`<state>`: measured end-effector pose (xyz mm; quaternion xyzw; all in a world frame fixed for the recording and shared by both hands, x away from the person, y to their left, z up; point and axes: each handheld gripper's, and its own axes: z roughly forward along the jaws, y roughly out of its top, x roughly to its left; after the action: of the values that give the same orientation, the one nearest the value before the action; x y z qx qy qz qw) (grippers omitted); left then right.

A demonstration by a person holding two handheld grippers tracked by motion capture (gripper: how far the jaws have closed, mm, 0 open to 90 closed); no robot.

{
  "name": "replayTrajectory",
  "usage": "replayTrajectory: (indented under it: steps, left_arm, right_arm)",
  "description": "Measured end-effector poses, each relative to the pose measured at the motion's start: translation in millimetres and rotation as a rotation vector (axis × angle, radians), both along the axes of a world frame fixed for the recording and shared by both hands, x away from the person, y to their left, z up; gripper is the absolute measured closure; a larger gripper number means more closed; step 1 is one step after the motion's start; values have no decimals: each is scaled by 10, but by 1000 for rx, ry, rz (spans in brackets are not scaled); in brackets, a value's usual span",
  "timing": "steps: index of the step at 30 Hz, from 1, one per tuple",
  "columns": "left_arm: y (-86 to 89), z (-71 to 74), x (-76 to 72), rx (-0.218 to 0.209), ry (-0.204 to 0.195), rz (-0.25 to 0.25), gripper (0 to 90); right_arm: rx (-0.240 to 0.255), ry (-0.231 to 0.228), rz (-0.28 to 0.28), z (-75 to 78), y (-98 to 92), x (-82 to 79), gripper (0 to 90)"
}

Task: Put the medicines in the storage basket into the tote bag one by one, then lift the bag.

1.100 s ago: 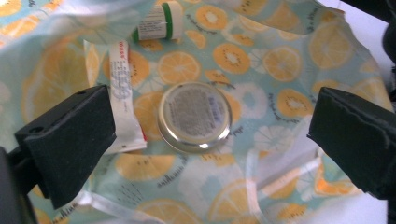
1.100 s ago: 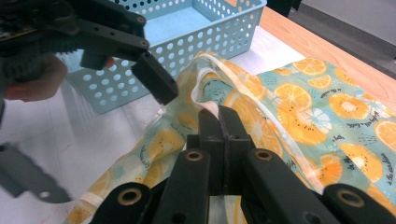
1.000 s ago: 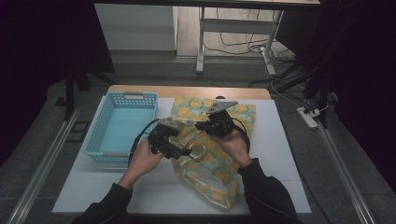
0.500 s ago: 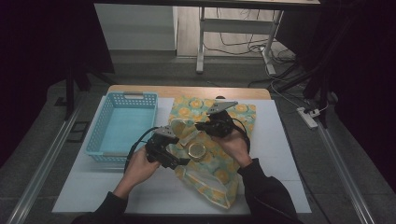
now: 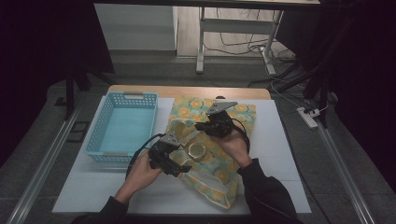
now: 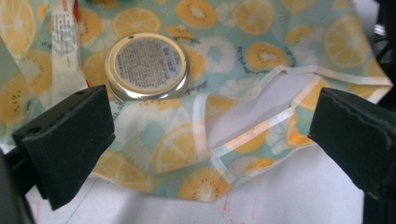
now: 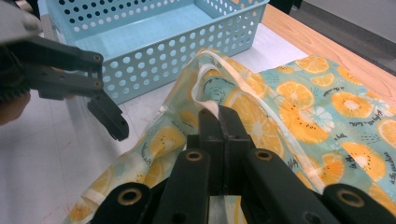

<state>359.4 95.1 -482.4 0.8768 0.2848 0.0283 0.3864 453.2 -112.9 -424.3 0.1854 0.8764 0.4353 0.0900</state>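
A citrus-print cloth bag [image 5: 219,175] lies across the white table [image 5: 280,154]. My right gripper [image 5: 201,126] is shut on the bag's white-trimmed edge [image 7: 212,70] and holds it raised. A round metal-lidded jar [image 5: 196,150] rests on the printed cloth [image 6: 261,51], lid [image 6: 147,65] up, with a fold of cloth against its near rim. My left gripper [image 5: 180,161] stands open just short of the jar, its jaws wide apart over the bag's near hem [image 6: 205,158], and it touches nothing. In the right gripper view the left gripper [image 7: 109,119] hangs beside the lifted edge.
An empty light-blue perforated basket [image 5: 123,126] stands on the table left of the bag, close to the left hand. The table's wooden far edge [image 5: 187,91] runs behind it. Bare white tabletop [image 5: 93,196] lies at the near left.
My left gripper has drawn back toward the near edge and sunk a little. The jar now lies in plain sight ahead of it. The right gripper has kept still on the bag's edge.
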Motion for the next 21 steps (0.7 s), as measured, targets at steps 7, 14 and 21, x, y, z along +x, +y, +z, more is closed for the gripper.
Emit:
replayTrajectory:
  steps: [7, 14, 21]
  left_arm:
    - [-185, -121, 68, 42, -15, -69, 0]
    - [-360, -212, 129, 122, -32, -114, 76]
    - [-362, -304, 137, 168, -22, -155, 279]
  right_arm:
    - [-4, 0, 4, -8, 17, -5, 899]
    - [-9, 5, 10, -34, 29, -4, 899]
    - [-4, 4, 8, -18, 22, -13, 899]
